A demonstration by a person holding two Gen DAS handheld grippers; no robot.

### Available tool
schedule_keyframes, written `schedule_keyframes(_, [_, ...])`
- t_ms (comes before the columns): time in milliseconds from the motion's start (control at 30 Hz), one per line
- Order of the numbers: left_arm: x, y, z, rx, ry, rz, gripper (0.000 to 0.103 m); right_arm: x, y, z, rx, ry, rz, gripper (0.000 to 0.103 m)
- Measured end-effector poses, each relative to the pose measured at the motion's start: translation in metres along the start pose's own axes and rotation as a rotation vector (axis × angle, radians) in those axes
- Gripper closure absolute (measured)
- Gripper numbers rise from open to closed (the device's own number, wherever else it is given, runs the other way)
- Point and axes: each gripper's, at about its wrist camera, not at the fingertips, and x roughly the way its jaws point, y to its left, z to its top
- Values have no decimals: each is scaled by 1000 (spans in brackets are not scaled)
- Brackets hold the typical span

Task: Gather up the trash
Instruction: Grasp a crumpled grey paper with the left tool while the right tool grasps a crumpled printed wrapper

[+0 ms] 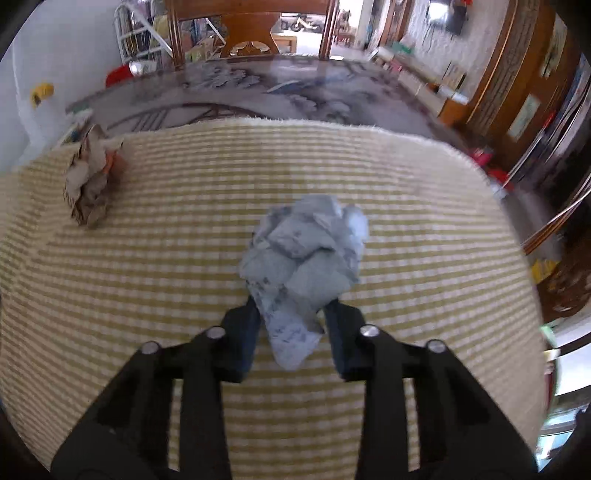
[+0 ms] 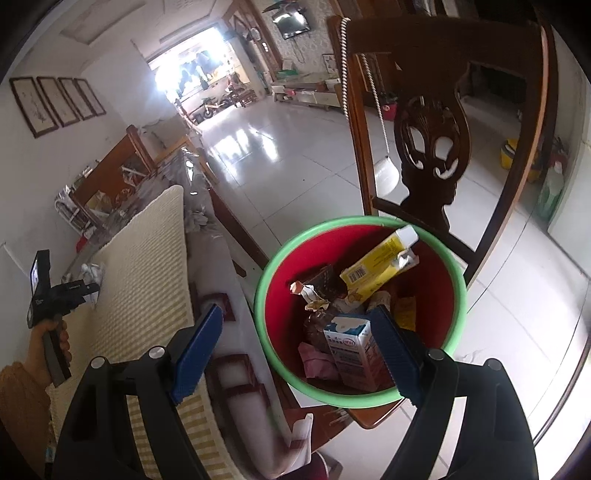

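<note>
In the left wrist view my left gripper (image 1: 290,310) is shut on a crumpled grey-white paper ball (image 1: 306,251) above a yellow-and-white striped mat (image 1: 184,266). A crumpled brown paper wad (image 1: 92,177) lies on the mat at the far left. In the right wrist view my right gripper (image 2: 295,332) is open and empty above a red bin with a green rim (image 2: 273,258). The bin holds a milk carton (image 2: 354,350), a yellow tube (image 2: 380,266) and other wrappers. The left gripper also shows in the right wrist view (image 2: 85,286), at the far left over the mat.
The bin stands on the seat of a dark wooden chair (image 2: 432,147) beside the table. A second wooden chair (image 1: 251,33) stands behind the table's far edge. The patterned table top (image 1: 258,88) extends beyond the mat. A white tiled floor (image 2: 295,155) lies right of the table.
</note>
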Motion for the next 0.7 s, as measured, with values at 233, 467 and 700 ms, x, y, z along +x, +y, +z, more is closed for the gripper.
schedule_keyframes(233, [-87,48,-64,119,-117,56,74,-24,76,41,-186,-76,59,23])
schedule_keyframes(467, [-146,121,-147,47,-136,89,74,13,236,59,-338,18,341,23])
schedule_keyframes(700, [-115,167,-160,-200,-32,-46,74,96,399,25,-481,118,407,23])
